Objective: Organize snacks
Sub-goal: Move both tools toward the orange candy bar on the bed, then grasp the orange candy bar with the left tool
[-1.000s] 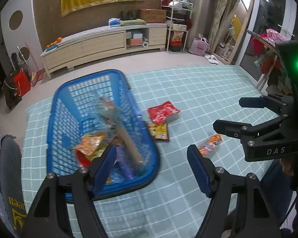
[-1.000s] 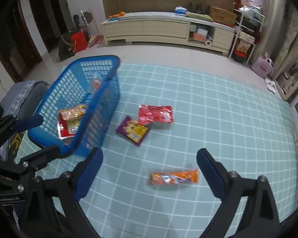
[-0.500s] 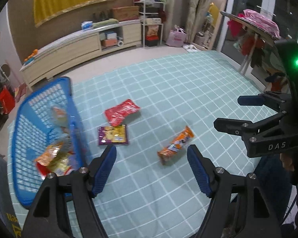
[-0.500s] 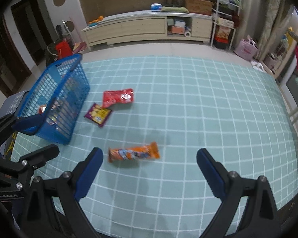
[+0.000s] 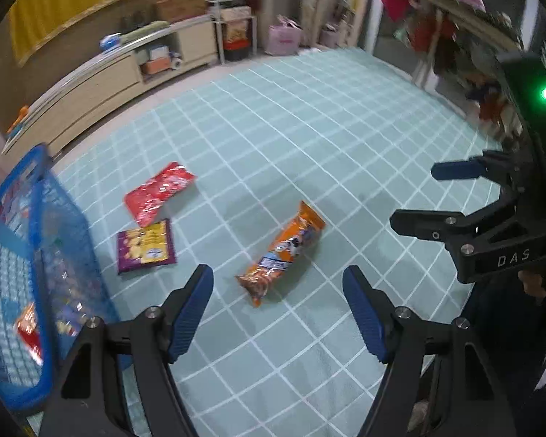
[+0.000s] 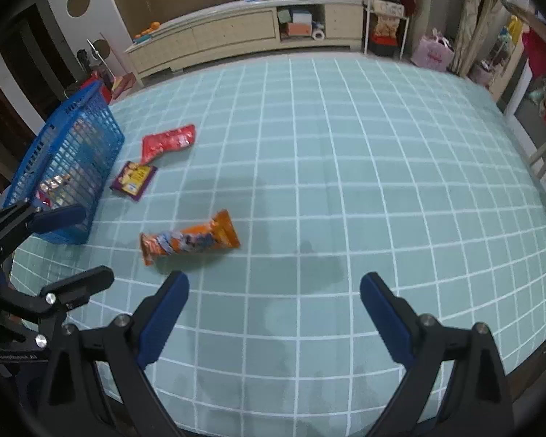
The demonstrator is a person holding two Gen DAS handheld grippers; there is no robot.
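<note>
Both grippers have swung away from the blue basket (image 5: 14, 273) — left gripper (image 5: 276, 304) now frames the orange snack packet (image 5: 282, 258) on the mat, fingers apart and empty, right gripper (image 6: 275, 315) likewise agape — next pickup looks imminent.

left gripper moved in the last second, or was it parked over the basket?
Yes. The left gripper has swung away from the blue basket, which now sits at the left edge of its view, and is lined up over the orange snack packet, jaws open.

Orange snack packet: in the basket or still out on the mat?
Out. The orange snack packet lies flat on the green checked mat, apart from the blue basket, just ahead of the open left tongs.
</note>
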